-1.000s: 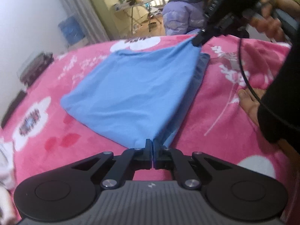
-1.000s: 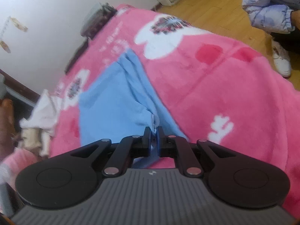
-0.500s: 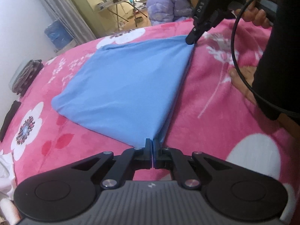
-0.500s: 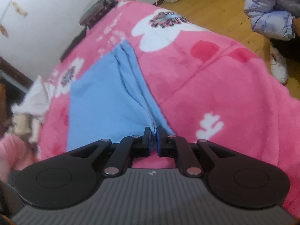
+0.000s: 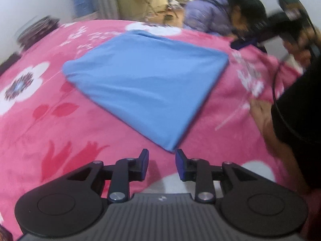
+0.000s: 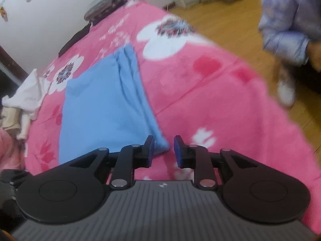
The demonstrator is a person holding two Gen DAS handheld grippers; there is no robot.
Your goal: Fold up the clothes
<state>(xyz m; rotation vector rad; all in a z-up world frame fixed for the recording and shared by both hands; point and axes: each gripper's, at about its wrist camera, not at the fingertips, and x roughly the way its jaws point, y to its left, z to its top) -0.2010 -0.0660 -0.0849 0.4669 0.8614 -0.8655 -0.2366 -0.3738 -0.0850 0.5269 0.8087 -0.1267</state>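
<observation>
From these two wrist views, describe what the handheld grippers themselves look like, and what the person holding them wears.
Both the left gripper and right gripper look alike: a ribbed dark grey body, two round black discs, black linkage arms with silver pivot pins, and dark blue pads. In the left wrist view, a black cable runs from the right gripper, which shows a green light. The person wears a black sleeve.

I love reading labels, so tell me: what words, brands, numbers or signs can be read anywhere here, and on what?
Nothing here reads clearly.
White script printed on the pink blanket: lettering, too blurred to read.
Small pale emblem on the right tool's grey body: a mark, not letters.
Same emblem on the left tool's body: also no readable text.
Blue folded cloth: no print visible.
</observation>
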